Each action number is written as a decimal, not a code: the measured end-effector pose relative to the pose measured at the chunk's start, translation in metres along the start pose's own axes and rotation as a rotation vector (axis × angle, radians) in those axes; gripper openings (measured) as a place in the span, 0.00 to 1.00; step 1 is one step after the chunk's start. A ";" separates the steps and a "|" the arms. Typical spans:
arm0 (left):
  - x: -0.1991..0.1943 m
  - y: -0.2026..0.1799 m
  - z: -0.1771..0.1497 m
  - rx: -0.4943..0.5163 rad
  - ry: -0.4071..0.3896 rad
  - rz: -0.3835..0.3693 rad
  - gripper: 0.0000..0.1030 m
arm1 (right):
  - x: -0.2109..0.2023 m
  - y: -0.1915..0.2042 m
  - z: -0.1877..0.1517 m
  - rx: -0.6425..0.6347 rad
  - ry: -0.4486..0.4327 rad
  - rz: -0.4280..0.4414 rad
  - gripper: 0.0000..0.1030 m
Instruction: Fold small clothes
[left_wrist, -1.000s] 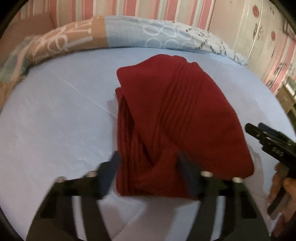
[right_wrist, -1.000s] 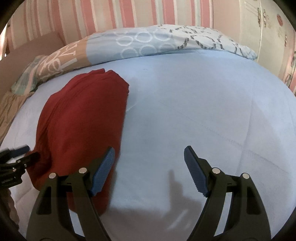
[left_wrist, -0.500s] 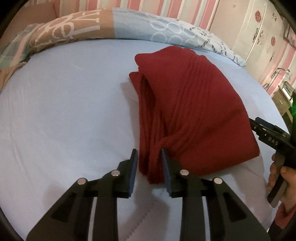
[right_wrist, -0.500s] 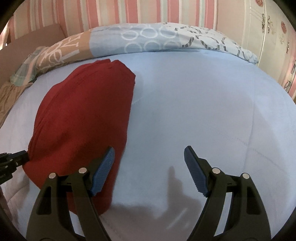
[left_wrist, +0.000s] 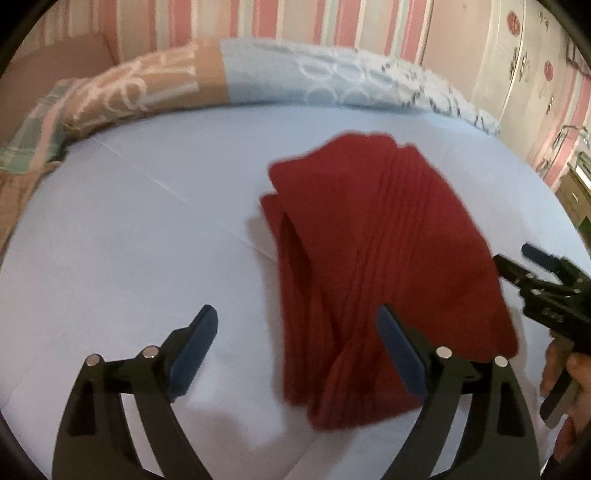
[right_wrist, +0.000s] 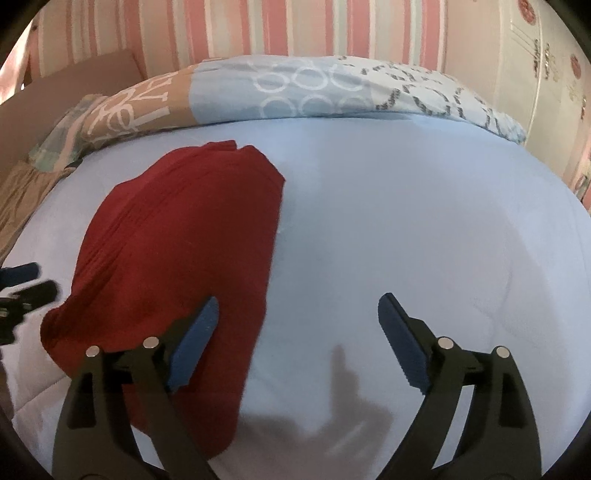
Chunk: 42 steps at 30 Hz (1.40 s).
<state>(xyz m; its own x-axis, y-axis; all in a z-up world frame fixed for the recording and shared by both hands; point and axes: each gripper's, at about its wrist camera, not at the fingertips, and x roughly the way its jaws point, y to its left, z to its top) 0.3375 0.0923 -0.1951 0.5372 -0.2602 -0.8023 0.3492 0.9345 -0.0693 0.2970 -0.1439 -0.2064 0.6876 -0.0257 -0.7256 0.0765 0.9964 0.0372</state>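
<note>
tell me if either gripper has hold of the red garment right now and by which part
Nothing is held. The left gripper has just been opening; its fingers stand wide, clear of the folded red garment. The right gripper is open over the bed sheet.

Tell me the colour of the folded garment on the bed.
Dark red, with fine ribbed lines; the folded garment shows best in the left wrist view.
</note>
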 end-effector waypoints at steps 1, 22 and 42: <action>0.007 -0.001 0.000 -0.001 0.016 -0.006 0.86 | 0.001 0.000 0.001 0.005 0.002 0.005 0.86; 0.044 -0.003 -0.007 0.021 0.061 -0.067 0.99 | 0.050 0.023 0.013 0.045 0.084 0.154 0.97; 0.029 -0.056 -0.001 0.022 -0.007 0.018 0.35 | 0.027 0.025 0.019 -0.076 -0.029 0.150 0.41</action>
<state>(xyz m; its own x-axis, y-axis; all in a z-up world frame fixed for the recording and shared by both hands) 0.3330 0.0328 -0.2150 0.5488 -0.2451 -0.7992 0.3558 0.9336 -0.0419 0.3316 -0.1211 -0.2118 0.7076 0.1223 -0.6960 -0.0824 0.9925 0.0905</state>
